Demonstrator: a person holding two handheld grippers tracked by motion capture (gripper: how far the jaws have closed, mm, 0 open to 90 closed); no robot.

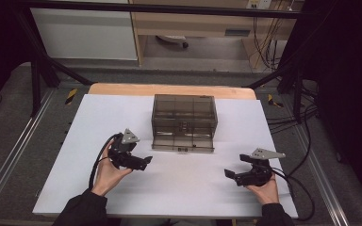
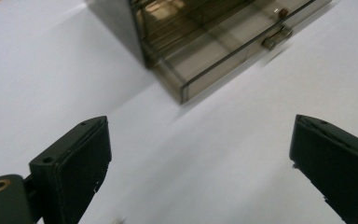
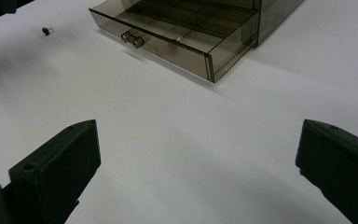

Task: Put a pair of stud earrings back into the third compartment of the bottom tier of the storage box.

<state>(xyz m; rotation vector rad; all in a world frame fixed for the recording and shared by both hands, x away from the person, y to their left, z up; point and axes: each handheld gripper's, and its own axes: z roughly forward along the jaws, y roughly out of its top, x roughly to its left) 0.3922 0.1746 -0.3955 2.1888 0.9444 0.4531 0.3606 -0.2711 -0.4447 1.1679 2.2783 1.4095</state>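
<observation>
The smoky translucent plastic drawer box (image 1: 184,121), its bottom drawer (image 3: 177,39) pulled out, sits ahead of and between the left tool (image 1: 141,162) and right tool (image 1: 231,175), both spread wide and empty above the white table (image 1: 179,188)

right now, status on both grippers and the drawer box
Left gripper open, empty. Right gripper open, empty. Smoky drawer box: bottom drawer pulled out. Small loose piece on the white sheet.

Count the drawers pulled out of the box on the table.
1. The bottom drawer of the smoky box at the table's middle is pulled out toward the person. Any drawers above it look closed; the tinted plastic makes them hard to count.
</observation>
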